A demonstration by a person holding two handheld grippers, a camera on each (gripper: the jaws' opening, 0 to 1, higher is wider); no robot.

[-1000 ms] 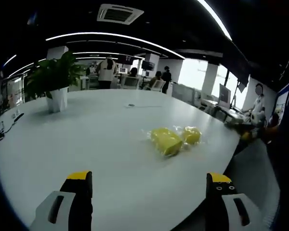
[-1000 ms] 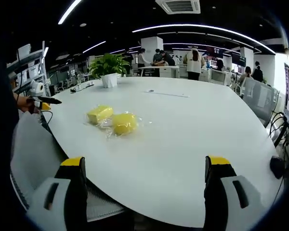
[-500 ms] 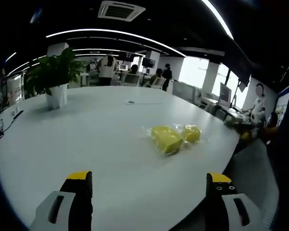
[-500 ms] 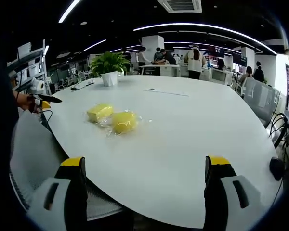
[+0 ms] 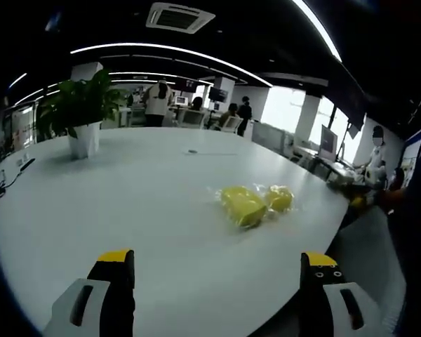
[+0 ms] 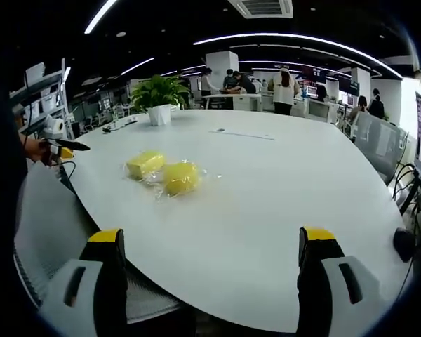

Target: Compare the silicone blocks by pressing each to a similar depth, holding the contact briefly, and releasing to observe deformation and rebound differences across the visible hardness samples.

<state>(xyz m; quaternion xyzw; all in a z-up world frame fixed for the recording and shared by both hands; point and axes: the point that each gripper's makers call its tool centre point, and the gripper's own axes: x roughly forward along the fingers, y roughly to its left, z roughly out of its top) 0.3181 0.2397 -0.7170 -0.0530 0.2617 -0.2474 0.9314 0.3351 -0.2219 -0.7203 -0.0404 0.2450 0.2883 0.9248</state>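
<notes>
Silicone blocks (image 5: 254, 203) (image 6: 163, 173), yellow, lie touching inside clear wrap.

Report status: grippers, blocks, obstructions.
Left gripper open, right gripper open, both short of contact. Two yellow silicone blocks bagged in clear plastic, side by side on white table. Path clear.

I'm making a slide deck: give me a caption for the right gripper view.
Open right gripper faces two yellow silicone blocks in clear wrap on a white table.
</notes>
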